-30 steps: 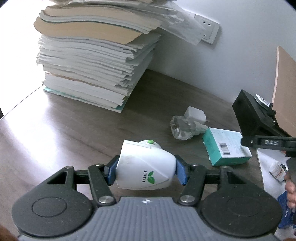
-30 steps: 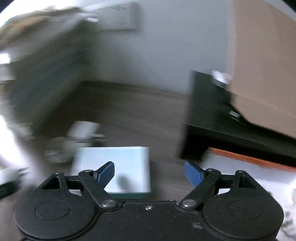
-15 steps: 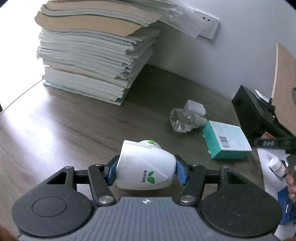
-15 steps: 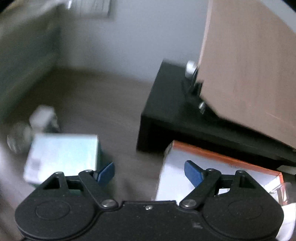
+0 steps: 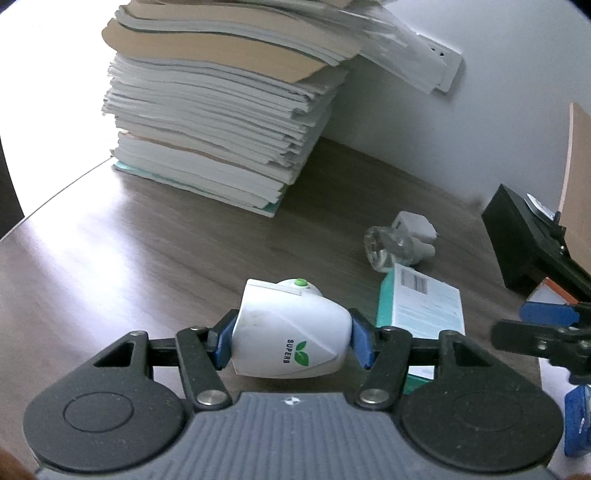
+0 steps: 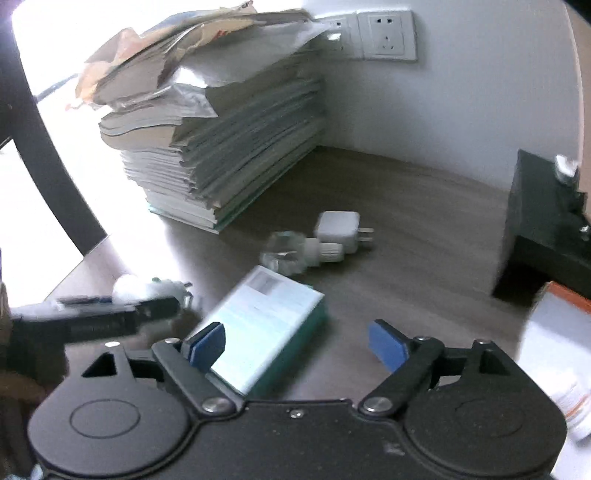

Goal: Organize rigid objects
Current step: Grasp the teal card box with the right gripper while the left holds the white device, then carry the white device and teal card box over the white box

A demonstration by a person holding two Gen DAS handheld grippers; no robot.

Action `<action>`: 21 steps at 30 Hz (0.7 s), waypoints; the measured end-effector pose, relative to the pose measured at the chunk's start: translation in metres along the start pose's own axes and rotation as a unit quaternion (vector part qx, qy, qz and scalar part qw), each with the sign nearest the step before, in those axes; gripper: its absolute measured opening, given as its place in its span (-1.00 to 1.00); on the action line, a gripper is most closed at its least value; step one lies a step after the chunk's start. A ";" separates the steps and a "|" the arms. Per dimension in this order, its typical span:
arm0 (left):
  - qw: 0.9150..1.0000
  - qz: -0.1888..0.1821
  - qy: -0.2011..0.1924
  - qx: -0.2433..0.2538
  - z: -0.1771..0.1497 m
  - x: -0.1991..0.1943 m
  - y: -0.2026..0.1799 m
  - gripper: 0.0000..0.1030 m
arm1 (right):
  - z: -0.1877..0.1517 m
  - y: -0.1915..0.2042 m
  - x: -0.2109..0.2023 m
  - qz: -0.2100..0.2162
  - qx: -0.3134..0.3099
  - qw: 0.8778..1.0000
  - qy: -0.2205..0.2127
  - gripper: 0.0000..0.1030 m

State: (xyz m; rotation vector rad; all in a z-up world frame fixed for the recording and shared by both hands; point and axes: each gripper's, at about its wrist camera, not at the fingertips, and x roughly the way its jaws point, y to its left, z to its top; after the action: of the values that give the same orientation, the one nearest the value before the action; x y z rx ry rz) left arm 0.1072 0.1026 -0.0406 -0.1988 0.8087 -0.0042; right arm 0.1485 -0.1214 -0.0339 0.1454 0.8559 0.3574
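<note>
My left gripper (image 5: 290, 341) is shut on a white plug-in device (image 5: 291, 332) marked SUPERB with a green button, held above the wooden desk (image 5: 147, 258). It also shows at the left of the right wrist view (image 6: 147, 290). My right gripper (image 6: 297, 345) is open and empty, just above the near end of a teal and white box (image 6: 266, 325). That box (image 5: 424, 306) lies right of the device. A clear glass bottle (image 6: 291, 253) and a white charger plug (image 6: 341, 230) lie behind the box.
A tall stack of papers and books (image 5: 221, 110) stands at the back left against the wall. A black box (image 6: 546, 218) stands at the right. A white box with an orange edge (image 6: 554, 332) lies at the near right. Wall sockets (image 6: 386, 35) are behind the stack.
My right gripper has swung left, from facing the black box to facing the teal box and paper stack. My left gripper has shifted right, still holding the white device.
</note>
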 end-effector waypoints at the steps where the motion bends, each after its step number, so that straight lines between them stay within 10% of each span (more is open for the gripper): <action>1: 1.000 0.004 -0.002 -0.002 0.000 -0.001 0.002 0.20 | 0.002 0.003 0.005 0.000 0.035 0.999 0.010 0.97; 12: 0.998 0.044 -0.011 -0.033 0.002 -0.013 0.032 0.20 | 0.005 0.050 0.073 -0.105 0.082 0.988 0.083 0.98; 21: 0.999 0.023 -0.016 -0.025 0.001 -0.019 0.022 0.20 | -0.006 0.046 0.038 -0.125 0.017 0.991 0.035 0.62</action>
State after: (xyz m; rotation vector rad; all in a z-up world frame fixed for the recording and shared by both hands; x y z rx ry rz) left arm 0.0932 0.1261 -0.0297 -0.2265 0.7810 0.0630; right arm 0.1553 -0.0650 -0.0522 0.0556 0.9388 0.1131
